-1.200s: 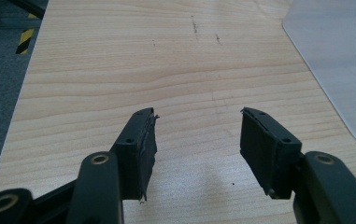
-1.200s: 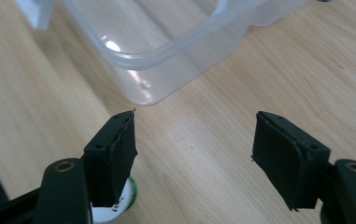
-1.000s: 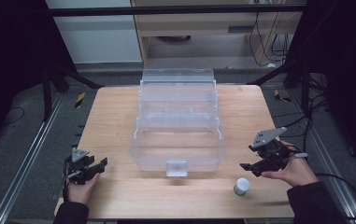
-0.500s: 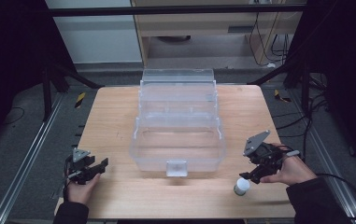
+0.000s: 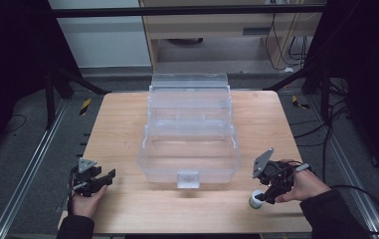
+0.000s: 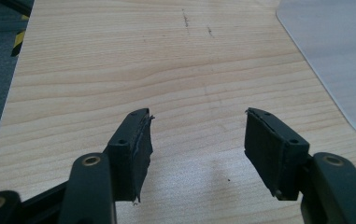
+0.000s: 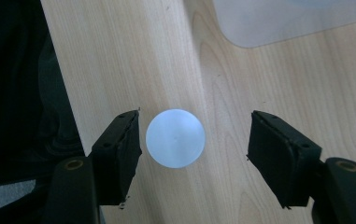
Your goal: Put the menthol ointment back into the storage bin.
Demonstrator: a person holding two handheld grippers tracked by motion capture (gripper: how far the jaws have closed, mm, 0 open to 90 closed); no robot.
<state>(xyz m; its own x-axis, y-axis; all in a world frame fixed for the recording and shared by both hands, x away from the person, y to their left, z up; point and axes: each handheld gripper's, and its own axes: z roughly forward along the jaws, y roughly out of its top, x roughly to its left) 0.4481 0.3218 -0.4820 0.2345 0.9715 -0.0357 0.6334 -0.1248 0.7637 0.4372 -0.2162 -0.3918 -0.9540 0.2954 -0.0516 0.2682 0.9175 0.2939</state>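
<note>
A small white-capped round container (image 5: pixel 255 200) (image 7: pixel 175 137) stands near the table's front edge at the right. My right gripper (image 5: pixel 265 195) (image 7: pixel 194 142) hangs open straight over it, the cap between the jaws and closer to the left one, with no contact seen. A clear plastic box (image 5: pixel 189 132) with stepped tiers sits open in the table's middle. My left gripper (image 5: pixel 103 179) (image 6: pixel 196 140) rests open at the front left, nothing between its jaws, pointing toward the box corner (image 6: pixel 339 56).
The wooden table (image 5: pixel 122 124) has bare room on both sides of the box. Its front edge lies just beside the container (image 7: pixel 54 70). Black frame legs and cables stand on the grey floor around it.
My right gripper has come down and toward the front edge, from beside the box to over the white-capped container. The left gripper has stayed put.
</note>
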